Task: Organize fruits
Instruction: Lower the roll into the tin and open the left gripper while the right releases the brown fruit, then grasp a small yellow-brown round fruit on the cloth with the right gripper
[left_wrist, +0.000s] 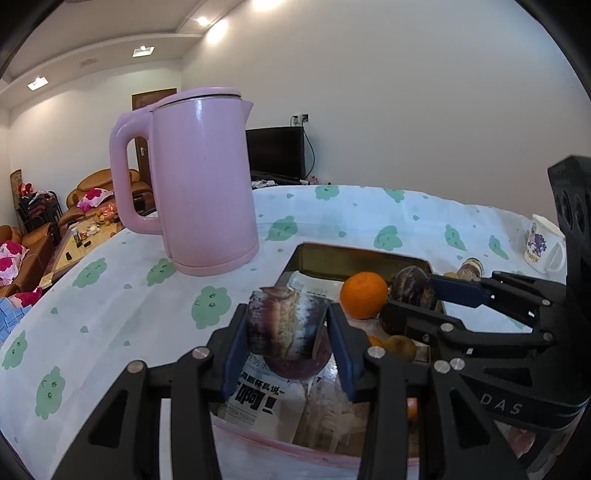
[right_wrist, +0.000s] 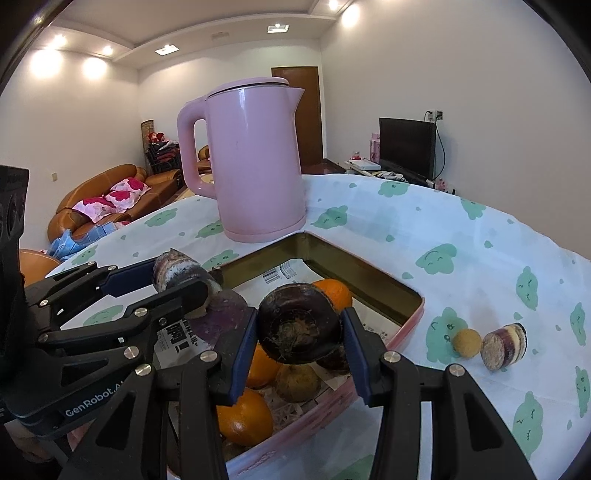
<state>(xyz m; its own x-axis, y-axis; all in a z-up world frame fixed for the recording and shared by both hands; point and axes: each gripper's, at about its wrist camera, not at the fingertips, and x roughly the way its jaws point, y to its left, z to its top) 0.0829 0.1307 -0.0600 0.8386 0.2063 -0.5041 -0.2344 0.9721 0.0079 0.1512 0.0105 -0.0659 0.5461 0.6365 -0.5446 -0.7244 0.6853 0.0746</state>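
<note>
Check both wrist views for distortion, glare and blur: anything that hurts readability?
Left wrist view: strong fisheye bend, black corners; ceiling lights blown out; kettle sharp, sugarcane piece in the left tool slightly soft. Right wrist view: same curvature bowing the table; ceiling spots flare on the wall; water chestnut in the right tool readable.

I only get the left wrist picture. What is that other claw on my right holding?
Observer: The right gripper is shut on a dark round water chestnut, held above the pink tray.
Operator: Is any fruit hidden under it?
Observer: Yes, two oranges, one at, lie in the tray below the jaws.
Operator: Anything left out on the tablecloth?
Observer: A small yellow ball-shaped fruit and a cut sugarcane piece sit side by side, right of the tray.
</note>
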